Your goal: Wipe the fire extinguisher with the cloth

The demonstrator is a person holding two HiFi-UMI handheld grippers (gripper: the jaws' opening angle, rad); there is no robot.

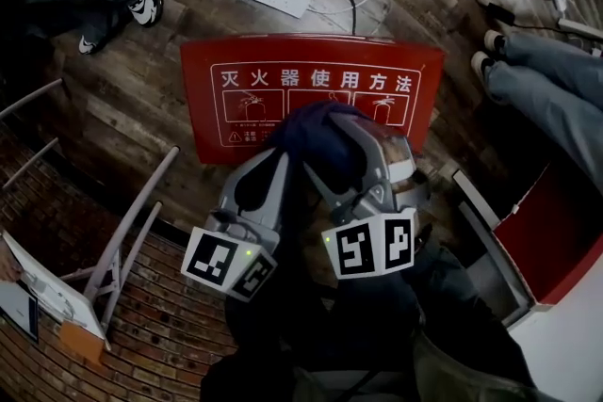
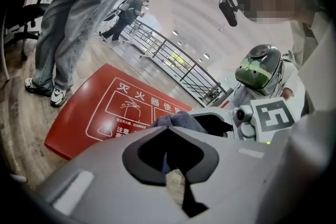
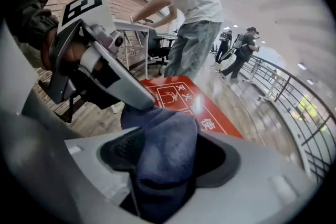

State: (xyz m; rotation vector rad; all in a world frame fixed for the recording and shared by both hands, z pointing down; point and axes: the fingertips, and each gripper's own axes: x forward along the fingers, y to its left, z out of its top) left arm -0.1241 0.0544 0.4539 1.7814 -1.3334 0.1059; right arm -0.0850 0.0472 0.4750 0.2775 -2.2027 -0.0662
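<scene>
As left gripper pinches the cloth and right gripper gapes round it, we'd back right out toward 5 o'clock. Keep left tight; no snags.

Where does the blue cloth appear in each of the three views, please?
Head view: cloth at centre, over the lower edge of the red board.
Left gripper view: cloth at centre, by the board's lower right.
Right gripper view: cloth low centre, before the board.
Shared landmark: the red board.

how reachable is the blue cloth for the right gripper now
Likely yes: the blue cloth lies between the right gripper's open jaws, nothing blocks it; the left gripper holds its far end.
</scene>
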